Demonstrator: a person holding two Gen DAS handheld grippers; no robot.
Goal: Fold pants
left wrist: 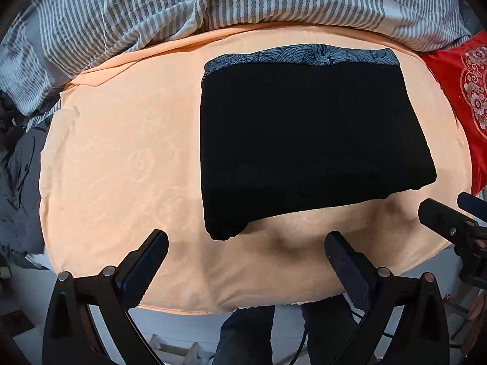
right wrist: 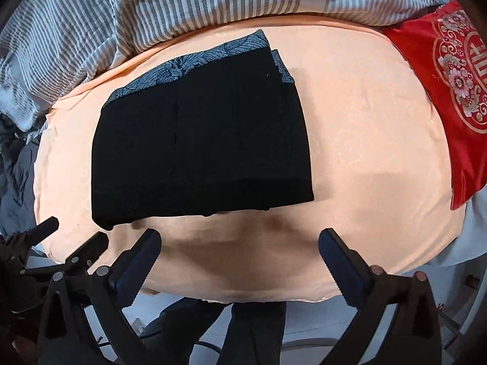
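Folded black pants point(left wrist: 304, 140) lying flat on the peach sheet point(left wrist: 121, 158), patterned blue-grey waistband point(left wrist: 304, 55) along the far edge of the pants, toward the striped duvet point(left wrist: 152, 15).

From the left wrist view only: whole left side of the sheet beside the pants, bare; crumpled grey clothes point(left wrist: 18, 182) off the sheet well left of the pants; near-left corner of the pants rolled under slightly; only a sliver of the red cushion point(left wrist: 465, 91) at right. Right gripper point(left wrist: 456, 216) seen from the side just past the near-right corner of the pants, fingers apart.

From the right wrist view only: wide bare stretch of sheet right of the pants; red cushion point(right wrist: 450, 91) almost whole, with gold floral emblem, well apart from the pants; waistband point(right wrist: 188, 60) seen in two layers at the far-right corner of the pants. Left gripper point(right wrist: 73, 237) poking in beside the near-left corner of the pants.

Left gripper point(left wrist: 243, 243): spread wide, nothing between the fingers point(left wrist: 146, 261), hanging above the near edge of the sheet, short of the pants, touching nothing.

Right gripper point(right wrist: 240, 243): likewise spread wide, empty, toothed fingers point(right wrist: 344, 261) above the sheet's near edge, just short of the pants' near hem, no contact visible.

Below the near edge of the sheet, in both views: pale floor and dark trouser legs point(left wrist: 246, 334).
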